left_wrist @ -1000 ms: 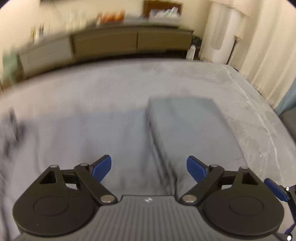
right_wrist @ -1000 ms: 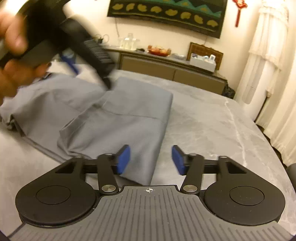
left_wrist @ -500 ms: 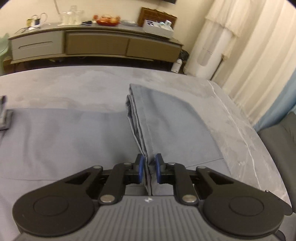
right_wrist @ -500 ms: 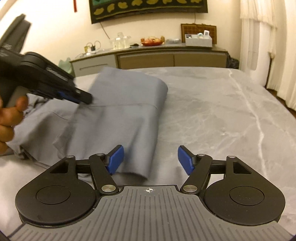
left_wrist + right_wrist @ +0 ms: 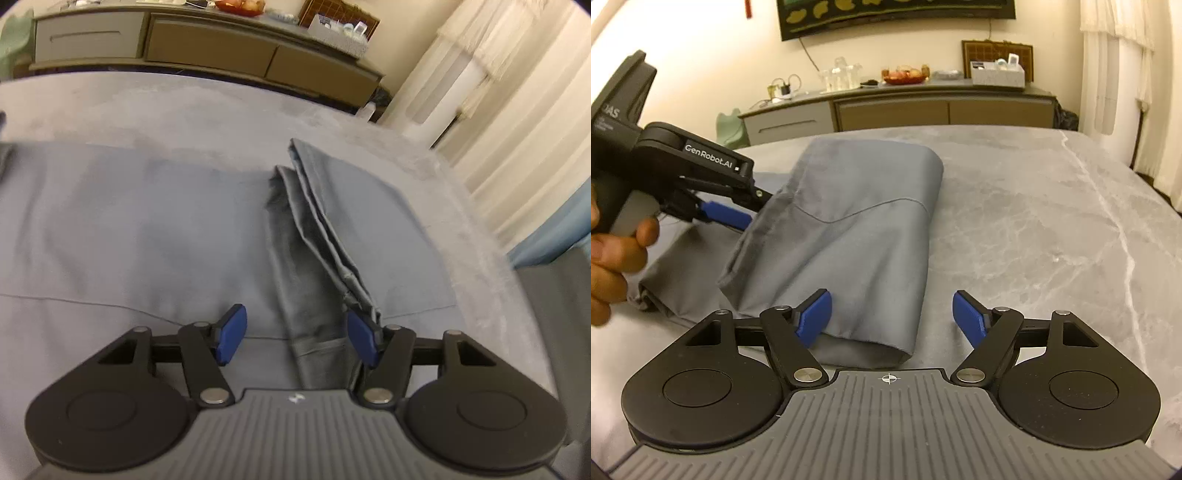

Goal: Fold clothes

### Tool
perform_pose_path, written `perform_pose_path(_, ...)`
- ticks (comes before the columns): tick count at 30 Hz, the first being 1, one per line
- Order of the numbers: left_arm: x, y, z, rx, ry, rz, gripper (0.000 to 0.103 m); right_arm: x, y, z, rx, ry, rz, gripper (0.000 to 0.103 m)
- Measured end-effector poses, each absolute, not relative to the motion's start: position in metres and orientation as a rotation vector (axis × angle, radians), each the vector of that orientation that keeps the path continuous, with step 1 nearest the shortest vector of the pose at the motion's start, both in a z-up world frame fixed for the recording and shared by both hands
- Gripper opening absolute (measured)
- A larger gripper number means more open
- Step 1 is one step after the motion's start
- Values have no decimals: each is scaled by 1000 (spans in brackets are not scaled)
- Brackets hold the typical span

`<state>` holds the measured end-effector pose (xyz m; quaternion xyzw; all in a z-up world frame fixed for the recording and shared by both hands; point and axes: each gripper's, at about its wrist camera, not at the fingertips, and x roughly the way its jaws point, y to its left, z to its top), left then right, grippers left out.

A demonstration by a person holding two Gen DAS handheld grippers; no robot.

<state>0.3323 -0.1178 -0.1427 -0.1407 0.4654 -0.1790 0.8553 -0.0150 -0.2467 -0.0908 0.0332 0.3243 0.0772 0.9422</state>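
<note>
Folding a grey garment (image 5: 857,229) on a marble-look table (image 5: 1052,221); it lies centre-left of the right wrist view, one part already doubled over w/ a rounded fold at its upper right.

Left gripper (image 5: 295,341): jaws apart, having just been opening after a near-close half a sec ago. The stacked cloth edge (image 5: 321,258) runs up from between them in the left wrist view; it brushes the right-hand pad but isn't pinched. Right gripper (image 5: 892,319): jaws apart and just widened a little; the garment's near hem (image 5: 871,347) sits between them toward the left pad, not squeezed. The person's hand (image 5: 613,258) holds the left tool at the left edge of the right wrist view.

Risks, as I judge them:
- Layers at that stacked edge look loose and fanned. A pinch could catch only the top layer, so the fold would open or skew when lifted.
- Cloth touching the left gripper's right pad could drag as the tool moves, pulling the doubled part off square.
- Right gripper is offset from the hem corner; closing there may bunch the fabric.

Vs earlier frames: a sec ago the left tool was a blur above the cloth, jaws wide; half a sec ago its pads were almost together on the edge. Now apart again and lower, closer to the fabric. Right gripper sits nearer the hem than before.
</note>
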Motion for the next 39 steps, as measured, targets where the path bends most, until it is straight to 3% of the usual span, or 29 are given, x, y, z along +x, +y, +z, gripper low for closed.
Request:
perform_pose_path(6, 332, -100, -156, -603, 947, -489, 62, -15, -251, -91, 86, 664, 160, 76)
perform_pose_path(8, 329, -87, -163, -749, 906, -531, 68, -15, -254, -92, 102, 668, 162, 76)
perform_pose_path(12, 329, -82, -174, -776, 918, -536, 70, -12, -256, -93, 112, 677, 170, 76)
perform_pose_path(19, 321, -103, -161, -499, 928, -443, 71, -8, -256, -94, 98, 677, 176, 77)
perform_pose_path(21, 321, -115, -161, -454, 950, -487, 69, -6, -256, -94, 93, 679, 177, 77)
perform_pose_path(22, 321, -123, -160, -426, 952, -511, 63, -6, -255, -95, 89, 679, 179, 77)
perform_pose_path(23, 320, -130, -160, -397, 959, -510, 39, -5, -254, -95, 84, 678, 180, 77)
perform_pose_path(25, 322, -139, -162, -370, 980, -504, 14, -5, -254, -96, 75, 676, 185, 77)
perform_pose_path(33, 291, -126, -114, -261, 848, -402, 9, -3, -255, -96, 78, 665, 212, 78)
perform_pose_path(37, 284, -135, -139, -81, 986, -293, 16, -1, -248, -97, 62, 668, 229, 81)
perform_pose_path(39, 279, -137, -143, -48, 970, -278, 20, 0, -246, -96, 73, 670, 237, 81)
